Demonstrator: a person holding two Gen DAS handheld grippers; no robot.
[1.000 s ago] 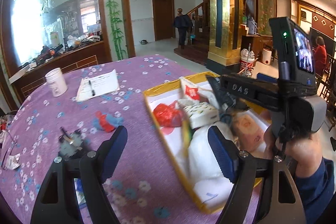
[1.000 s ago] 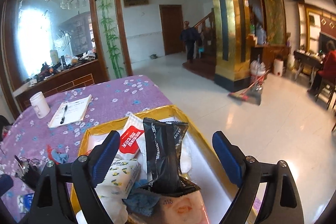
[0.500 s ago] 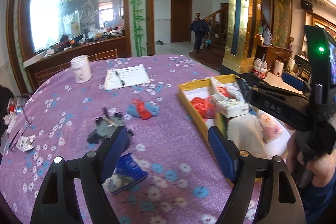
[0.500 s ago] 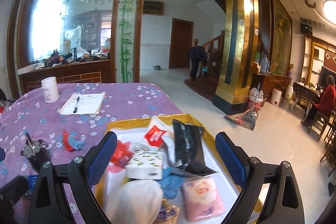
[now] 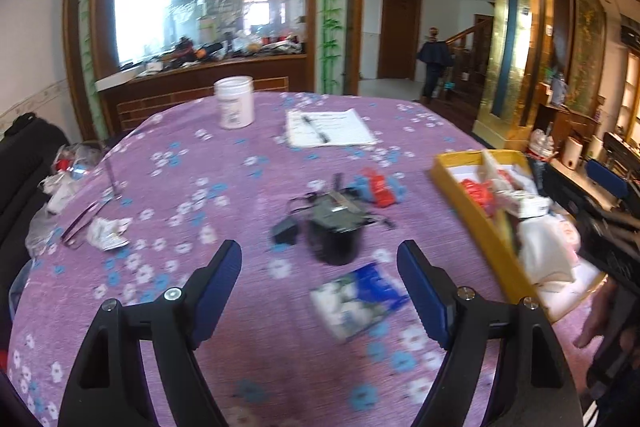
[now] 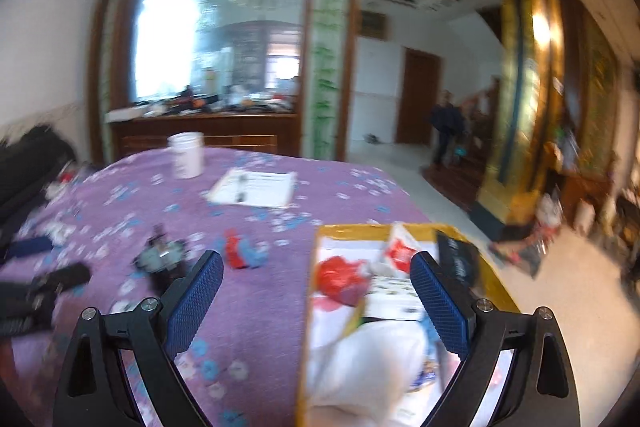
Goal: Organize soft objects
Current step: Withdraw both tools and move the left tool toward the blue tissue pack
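Both grippers [image 5: 320,283] now left of tray [image 5: 476,223]

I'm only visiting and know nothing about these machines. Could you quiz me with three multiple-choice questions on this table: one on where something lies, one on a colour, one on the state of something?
1. Where does the blue-and-white packet lie?
A. inside the yellow tray
B. on the purple tablecloth, outside the tray
C. on top of the white jar

2. What colour is the tray's rim?
A. yellow
B. green
C. black

3. How do the jaws of the left gripper stand?
A. shut on the packet
B. shut on nothing
C. open, holding nothing

Answers:
1 B: the packet rests on the tablecloth, left of the tray in the left wrist view.
2 A: its walls show yellow in both views.
3 C: the blue fingers stand wide apart, with only cloth and the packet seen beyond them.
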